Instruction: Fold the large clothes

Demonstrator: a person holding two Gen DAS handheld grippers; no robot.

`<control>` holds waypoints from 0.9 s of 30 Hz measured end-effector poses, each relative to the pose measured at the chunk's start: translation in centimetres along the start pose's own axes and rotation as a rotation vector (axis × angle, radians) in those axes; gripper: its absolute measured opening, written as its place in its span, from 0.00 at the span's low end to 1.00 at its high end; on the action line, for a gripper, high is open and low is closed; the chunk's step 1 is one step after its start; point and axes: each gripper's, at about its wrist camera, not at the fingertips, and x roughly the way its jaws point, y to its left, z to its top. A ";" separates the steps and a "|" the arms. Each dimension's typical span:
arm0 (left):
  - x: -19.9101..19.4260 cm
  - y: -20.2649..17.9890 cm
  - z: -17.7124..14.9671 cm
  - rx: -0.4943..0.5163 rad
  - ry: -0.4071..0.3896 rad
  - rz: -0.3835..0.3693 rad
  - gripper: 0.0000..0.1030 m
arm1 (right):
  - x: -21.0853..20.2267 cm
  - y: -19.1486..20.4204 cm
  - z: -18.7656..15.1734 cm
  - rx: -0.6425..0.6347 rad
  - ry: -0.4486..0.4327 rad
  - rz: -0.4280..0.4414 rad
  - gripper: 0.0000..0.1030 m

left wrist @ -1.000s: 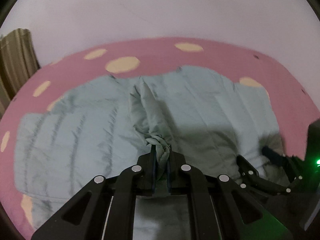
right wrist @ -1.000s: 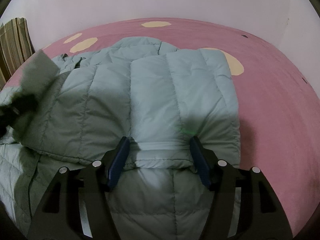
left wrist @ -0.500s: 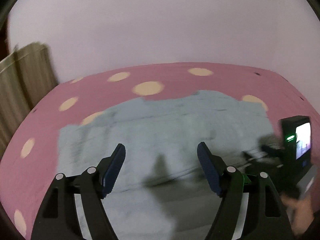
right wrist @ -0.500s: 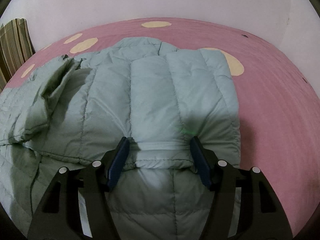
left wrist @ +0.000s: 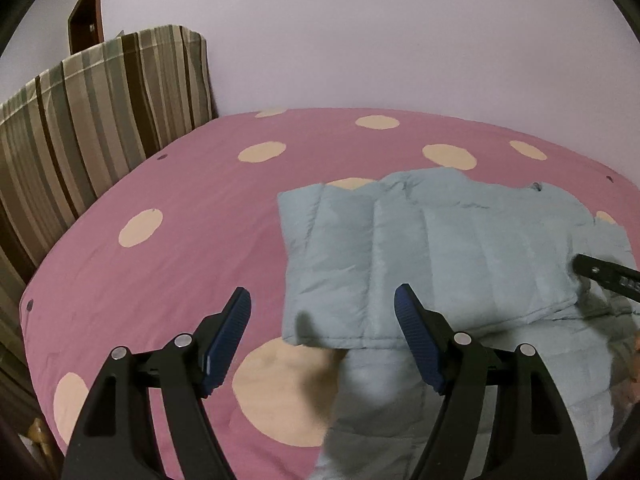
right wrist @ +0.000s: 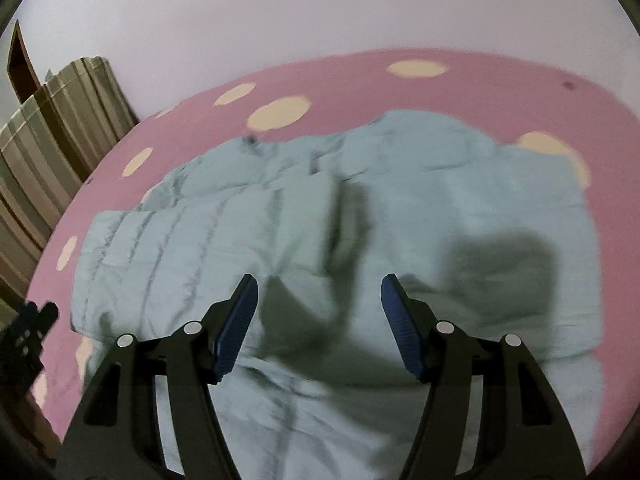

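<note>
A pale blue quilted puffer jacket [left wrist: 460,248] lies spread on a pink bed cover [left wrist: 192,240] with cream dots. One quilted panel is folded flat across its left part. My left gripper [left wrist: 322,292] hovers open over the jacket's left edge and holds nothing. In the right wrist view the jacket [right wrist: 460,208] fills the middle, blurred by motion. My right gripper [right wrist: 319,284] hangs above it with its jaws closing and nothing between them. The right gripper's black finger [left wrist: 604,276] shows at the left view's right edge.
A striped brown and grey fabric panel [left wrist: 92,120] stands along the bed's left side, with a brown door [left wrist: 84,20] behind it. A plain pale wall runs behind the bed. The left gripper's dark body [right wrist: 28,332] shows at the right view's left edge.
The left gripper let go of the bunched jacket fabric, opened and swung left. The right gripper lifted off the quilted panel it straddled and pulled back. The released fabric now lies flat.
</note>
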 end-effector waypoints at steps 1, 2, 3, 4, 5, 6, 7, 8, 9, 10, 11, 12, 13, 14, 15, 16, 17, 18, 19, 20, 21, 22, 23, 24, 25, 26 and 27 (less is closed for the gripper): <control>-0.1 0.2 -0.1 0.000 0.004 0.001 0.71 | 0.7 0.4 0.0 -0.008 0.020 0.003 0.34; 0.4 0.2 0.0 -0.001 0.012 -0.001 0.71 | 1.5 1.0 0.0 -0.030 0.052 -0.003 0.18; 0.5 0.3 0.1 -0.005 0.015 -0.006 0.71 | 1.5 1.1 0.1 -0.035 0.056 -0.006 0.15; 0.5 0.4 0.2 -0.010 0.012 -0.010 0.71 | 1.1 1.1 0.2 -0.034 0.042 -0.009 0.13; 0.4 0.5 0.3 -0.011 0.007 -0.011 0.71 | 0.4 0.9 0.3 -0.035 0.026 -0.016 0.12; 0.5 0.5 0.5 -0.009 0.003 -0.009 0.71 | -0.6 0.5 0.5 -0.035 -0.002 -0.037 0.11; 0.6 0.4 0.8 -0.006 -0.001 -0.010 0.71 | -1.5 0.0 0.5 -0.032 -0.023 -0.056 0.11; 0.8 0.4 0.9 -0.006 -0.003 -0.014 0.71 | -2.7 -0.9 0.6 -0.028 -0.052 -0.086 0.11; 0.9 0.2 1.1 -0.005 -0.005 -0.019 0.71 | -3.4 -1.6 0.6 -0.024 -0.064 -0.106 0.11; 1.1 -0.3 1.4 0.000 -0.007 -0.025 0.71 | -4.2 -2.8 0.6 -0.016 -0.078 -0.138 0.11; 1.3 -0.6 1.5 0.007 -0.008 -0.029 0.71 | -4.7 -4.0 0.5 -0.008 -0.086 -0.172 0.11; 1.5 -1.1 1.6 0.016 -0.010 -0.033 0.71 | -4.9 -4.8 0.4 -0.005 -0.089 -0.195 0.11; 1.9 -1.9 1.8 0.027 -0.009 -0.041 0.71 | -5.2 -5.8 0.2 -0.002 -0.087 -0.228 0.11; 2.2 -2.4 1.9 0.032 -0.007 -0.049 0.71 | -5.3 -7.2 0.0 0.006 -0.081 -0.259 0.11; 2.5 -2.9 2.1 0.036 -0.004 -0.060 0.71 | -5.1 -8.0 -0.1 0.019 -0.071 -0.265 0.11; 2.8 -3.5 2.3 0.042 0.000 -0.068 0.71 | -4.9 -8.9 -0.2 0.033 -0.058 -0.266 0.11; 3.4 -4.2 2.4 0.051 0.007 -0.070 0.71 | -4.8 -9.7 -0.5 0.046 -0.048 -0.268 0.11; 4.0 -4.8 2.5 0.061 0.014 -0.069 0.71 | -4.6 -10.5 -0.7 0.052 -0.040 -0.282 0.11; 4.3 -5.1 2.4 0.068 0.019 -0.065 0.71 | -4.5 -11.0 -0.9 0.053 -0.039 -0.292 0.11; 5.1 -5.6 2.3 0.081 0.030 -0.054 0.71 | -4.2 -11.4 -1.0 0.053 -0.038 -0.303 0.11; 5.6 -5.8 2.2 0.089 0.040 -0.045 0.71 | -3.8 -11.9 -1.1 0.054 -0.030 -0.309 0.11; 6.2 -6.0 2.1 0.095 0.052 -0.035 0.71 | -3.4 -12.3 -1.2 0.056 -0.019 -0.307 0.11; 6.9 -6.1 1.9 0.099 0.067 -0.024 0.71 | -3.0 -12.5 -1.3 0.056 -0.011 -0.304 0.12; 7.4 -6.1 1.7 0.100 0.078 -0.017 0.71 | -2.5 -12.8 -1.5 0.054 -0.001 -0.300 0.12; 8.0 -6.2 1.4 0.103 0.091 -0.005 0.71 | -2.2 -13.0 -1.6 0.053 0.004 -0.297 0.12; 8.2 -6.2 1.3 0.104 0.097 -0.001 0.71 | -2.0 -13.1 -1.8 0.055 0.006 -0.294 0.12; 8.5 -6.2 1.1 0.106 0.104 0.001 0.71 | -1.9 -13.3 -1.9 0.058 0.008 -0.292 0.12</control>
